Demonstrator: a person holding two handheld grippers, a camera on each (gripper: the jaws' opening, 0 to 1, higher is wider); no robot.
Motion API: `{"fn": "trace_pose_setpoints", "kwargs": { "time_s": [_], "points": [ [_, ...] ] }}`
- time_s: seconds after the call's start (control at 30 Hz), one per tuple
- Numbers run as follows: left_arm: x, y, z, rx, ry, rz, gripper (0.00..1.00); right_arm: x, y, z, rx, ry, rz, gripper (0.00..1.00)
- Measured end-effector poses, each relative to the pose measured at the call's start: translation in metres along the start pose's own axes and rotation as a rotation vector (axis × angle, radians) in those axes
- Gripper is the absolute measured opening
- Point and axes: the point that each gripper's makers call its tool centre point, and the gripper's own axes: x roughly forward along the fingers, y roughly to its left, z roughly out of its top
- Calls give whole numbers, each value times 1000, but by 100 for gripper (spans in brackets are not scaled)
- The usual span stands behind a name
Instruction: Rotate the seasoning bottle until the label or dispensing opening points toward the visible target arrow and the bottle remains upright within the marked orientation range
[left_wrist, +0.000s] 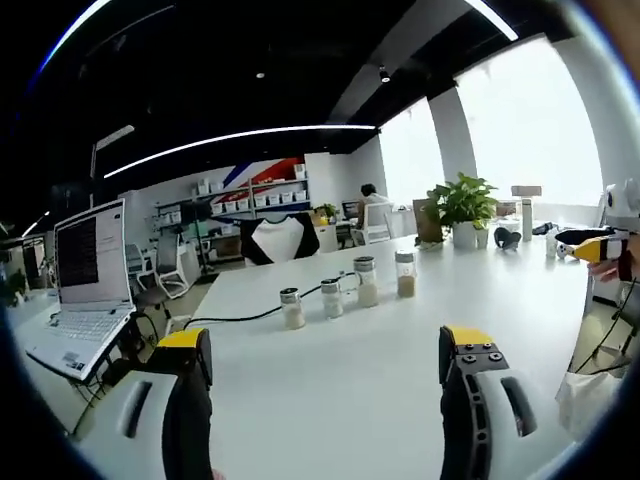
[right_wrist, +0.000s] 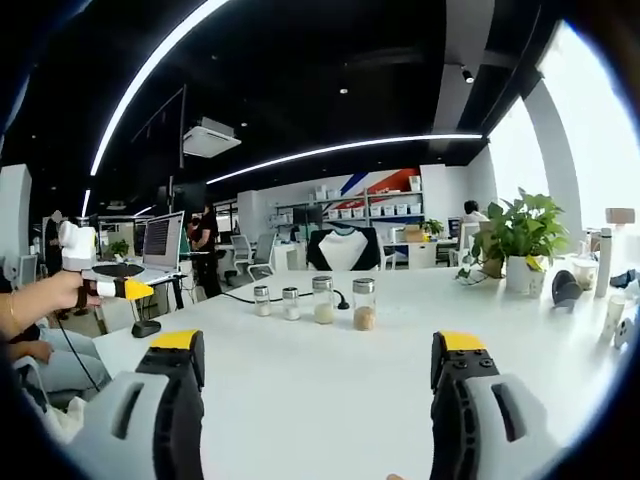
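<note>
Jaws spread wide on both grippers, holding nothing.
Both hover level above the counter (left_wrist: 400, 390), facing four bottles (right_wrist: 312, 297).

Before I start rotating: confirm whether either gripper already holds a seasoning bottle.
No. Four seasoning bottles stand untouched in a row on the white table, beyond both open grippers.
</note>
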Motion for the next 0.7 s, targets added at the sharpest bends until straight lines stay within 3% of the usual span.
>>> {"fn": "trace_pose_setpoints", "kwargs": {
  "time_s": [0.5, 0.7],
  "points": [
    [31, 9, 3, 83, 12, -22, 98, -4, -4, -4, 9, 11, -3, 92],
    [46, 13, 0, 72, 24, -26, 97, -2, -5, -7, 9, 25, -6, 91]
  ]
}}
